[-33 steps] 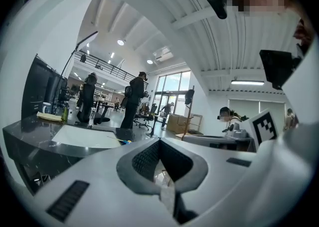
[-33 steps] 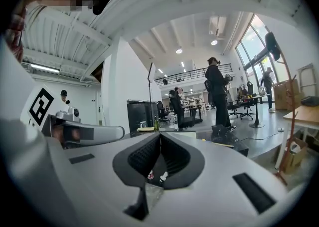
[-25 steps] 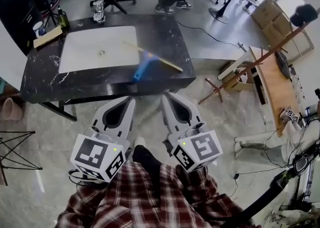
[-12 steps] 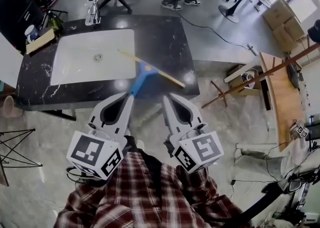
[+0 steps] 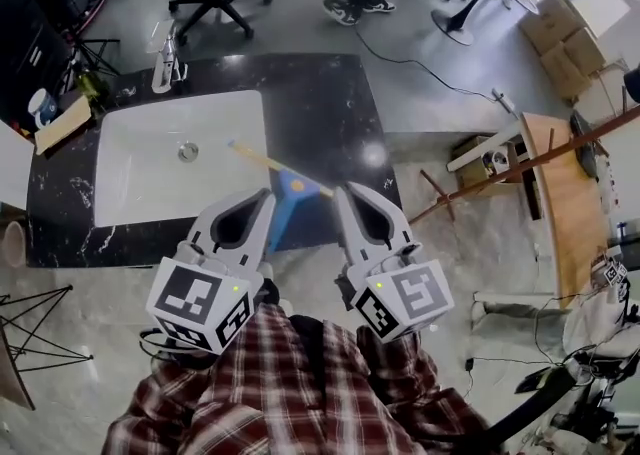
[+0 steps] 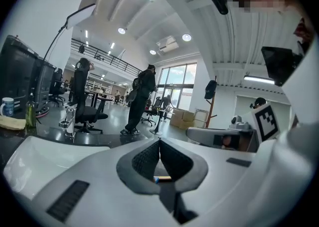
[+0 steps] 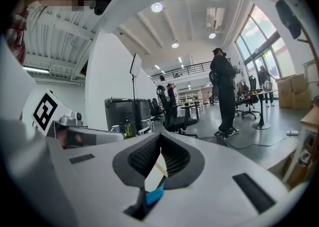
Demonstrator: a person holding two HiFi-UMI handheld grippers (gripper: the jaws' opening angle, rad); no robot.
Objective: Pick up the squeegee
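The squeegee [image 5: 291, 198] lies on the dark bench [image 5: 330, 113] just right of the white sink [image 5: 150, 178]. Its pale blade runs slantwise with one end reaching over the sink's right rim, and its blue handle points back toward the bench's near edge. Seen from the head view, both tools hang short of that edge, on either side of the handle's end. The left gripper [image 6: 159, 141] has its jaws pressed together with nothing in them. The right gripper [image 7: 160, 148] looks closed and empty in the same way, and the blue handle and pale blade seen through its gap lie beyond it, not in it. The pick-up has not begun, and the main hazard is going in with closed jaws: they would butt the handle instead of straddling it. Because the blade overhangs the sink rim, a shove could swing the squeegee round or slide it into the sink. A knock from the side could push the handle off the near edge. Both tools point nearly level while the handle lies flat and low, so a jaw may strike the bench's edge or ride over the handle. The handle looks to be smooth plastic, so a pinch near its tip could slip.
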